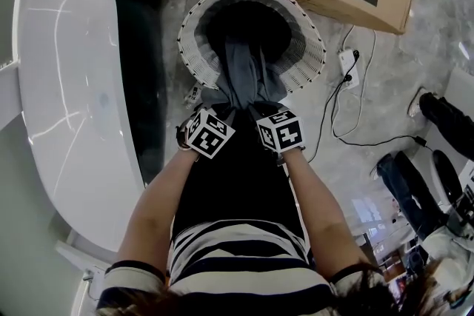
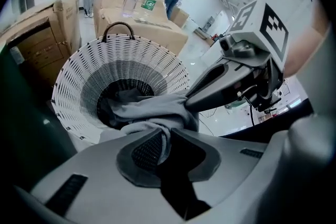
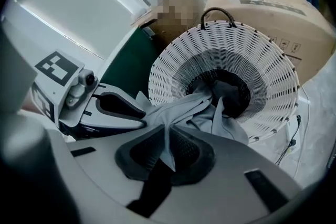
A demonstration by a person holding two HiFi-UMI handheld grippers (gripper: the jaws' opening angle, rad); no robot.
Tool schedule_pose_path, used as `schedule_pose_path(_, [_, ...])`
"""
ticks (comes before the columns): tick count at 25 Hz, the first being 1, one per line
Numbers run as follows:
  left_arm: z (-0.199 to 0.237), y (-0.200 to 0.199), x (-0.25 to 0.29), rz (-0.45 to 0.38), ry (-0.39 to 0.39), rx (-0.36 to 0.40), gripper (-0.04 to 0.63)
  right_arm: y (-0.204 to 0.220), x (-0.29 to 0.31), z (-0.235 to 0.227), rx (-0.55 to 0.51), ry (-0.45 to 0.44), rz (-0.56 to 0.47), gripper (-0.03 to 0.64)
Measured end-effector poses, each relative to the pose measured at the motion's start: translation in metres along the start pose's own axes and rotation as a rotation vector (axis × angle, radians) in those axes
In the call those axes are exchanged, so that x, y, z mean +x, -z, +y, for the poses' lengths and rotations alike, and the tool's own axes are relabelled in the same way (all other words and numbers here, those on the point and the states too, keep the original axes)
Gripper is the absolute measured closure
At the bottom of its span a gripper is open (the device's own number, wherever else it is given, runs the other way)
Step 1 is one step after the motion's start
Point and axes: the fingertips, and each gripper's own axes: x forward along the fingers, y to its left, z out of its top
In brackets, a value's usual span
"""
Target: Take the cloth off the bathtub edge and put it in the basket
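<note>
Both claws [image 2: 167,140] [image 3: 167,143] pinch cloth [image 1: 241,74], seemingly trailing into basket [image 1: 312,48].

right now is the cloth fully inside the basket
No, the cloth drapes across the basket rim, held by the left gripper and right gripper.

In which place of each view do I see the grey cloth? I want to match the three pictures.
Head view: the grey cloth is at upper centre, hanging from the basket's dark inside over its near rim.
Left gripper view: the cloth is at the centre, running from the jaws up into the basket.
Right gripper view: the cloth is at the centre, running from the jaws up and right.
Shared landmark: the white basket.
</note>
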Motion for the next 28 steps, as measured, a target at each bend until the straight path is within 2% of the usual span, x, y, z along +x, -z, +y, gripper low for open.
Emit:
schedule_pose_path(5, [0.001, -0.01, -0.008, -0.022, 0.0, -0.004, 0.569, -0.016, -0.013, 0.006, -0.018, -0.005, -0.037, 0.568])
schedule_pose_path(8, [-0.001, -0.023, -0.017, -0.056, -0.005, 0.005, 0.573, -0.03, -0.026, 0.009, -0.014, -0.01, -0.078, 0.568])
schedule_pose_path(18, [-0.001, -0.095, -0.063, -0.25, -0.038, 0.021, 0.577, -0.088, -0.082, 0.014, -0.027, 0.0, -0.239, 0.568])
schedule_pose_path(28, [0.001, -0.172, -0.125, -0.427, -0.075, 0.043, 0.578, -0.157, -0.142, 0.031, -0.111, 0.02, -0.376, 0.568])
